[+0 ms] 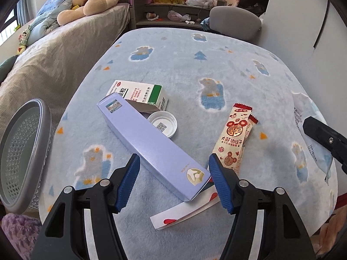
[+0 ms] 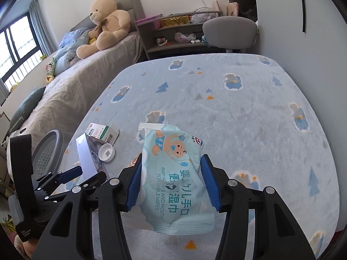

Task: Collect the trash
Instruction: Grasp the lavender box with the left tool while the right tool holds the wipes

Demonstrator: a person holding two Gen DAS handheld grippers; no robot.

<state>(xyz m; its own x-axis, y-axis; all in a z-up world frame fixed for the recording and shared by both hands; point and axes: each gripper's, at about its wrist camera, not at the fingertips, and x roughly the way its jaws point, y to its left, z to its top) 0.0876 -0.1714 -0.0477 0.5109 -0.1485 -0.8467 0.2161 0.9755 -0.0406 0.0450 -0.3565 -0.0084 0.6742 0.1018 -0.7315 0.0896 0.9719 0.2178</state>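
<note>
Wipes pack (image 2: 175,179) clamped in R tool (image 2: 171,182); L tool (image 1: 174,179) spread w/ purple box (image 1: 151,145) between fingers.

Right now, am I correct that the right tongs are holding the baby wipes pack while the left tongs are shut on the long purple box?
Not quite. The right tongs do grip the baby wipes pack, but the left tongs are open: in the left wrist view their fingers straddle the near end of the long purple box with gaps on both sides.

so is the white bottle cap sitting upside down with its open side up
Yes, the white cap lies open side up, its inner face with a QR code showing.
</note>
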